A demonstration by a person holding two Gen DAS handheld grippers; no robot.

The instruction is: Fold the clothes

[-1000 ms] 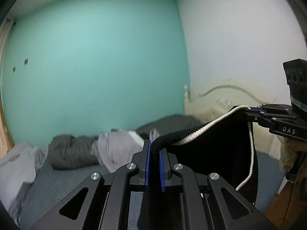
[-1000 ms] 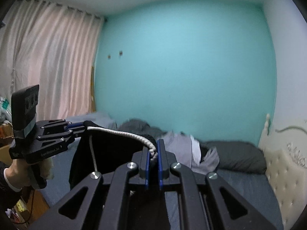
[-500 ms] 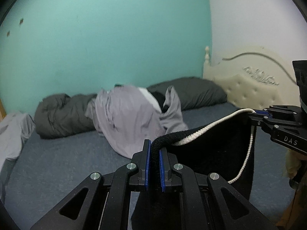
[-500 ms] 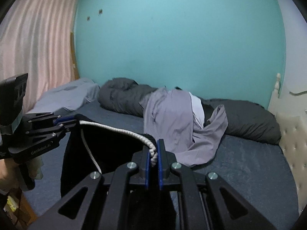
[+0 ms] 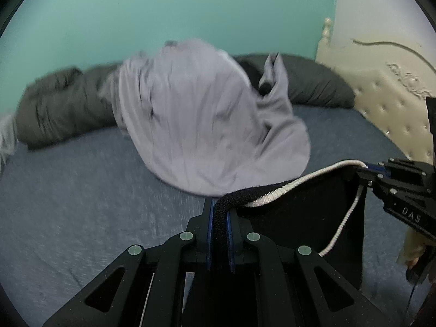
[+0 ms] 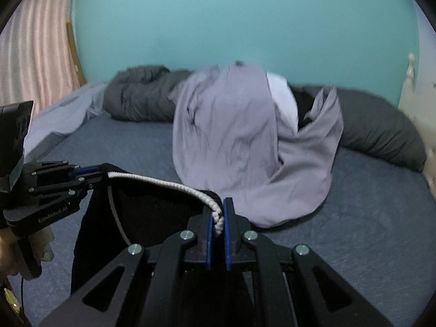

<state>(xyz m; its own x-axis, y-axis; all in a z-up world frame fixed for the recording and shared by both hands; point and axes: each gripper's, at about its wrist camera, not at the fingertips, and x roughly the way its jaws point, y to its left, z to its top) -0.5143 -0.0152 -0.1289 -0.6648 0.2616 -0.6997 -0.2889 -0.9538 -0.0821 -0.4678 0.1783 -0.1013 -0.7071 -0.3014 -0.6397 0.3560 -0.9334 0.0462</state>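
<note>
Left wrist view showed my left gripper (image 5: 219, 218) clamped on the black garment (image 5: 305, 218), its blue pads (image 5: 208, 234) drawn in narrow with a thick roll of the dark hem squeezed between them. A white corded trim (image 5: 275, 192) ran along that top edge across to my right gripper (image 5: 366, 168), which held the other corner at the frame's right side. On its black body I could read the letters "DAS", though the rest of the word was cut off by the picture's edge.

From the right wrist view, my right gripper (image 6: 217, 218) was likewise closed to a narrow gap, pinching the twisted white cord of the trim (image 6: 163, 182) where it bunched between the pads. The garment (image 6: 152, 209) hung stretched between the two tools, above the near part of the blue-grey bed (image 6: 368, 231). My left gripper (image 6: 91, 173) appeared at the left there, and its side carried the print "GenRobot.AI". A hand (image 6: 5, 248) gripped its handle, probably in a pale glove, but the blur made that hard to confirm.

Beyond the garment, a lilac cloth (image 6: 245, 147) lay heaped mid-bed, draped over a long dark grey bolster (image 6: 381, 136) along the teal wall (image 6: 245, 21). A cream tufted headboard (image 5: 395, 95) stood to the right, and pink curtains (image 6: 35, 54) hung to the left.
</note>
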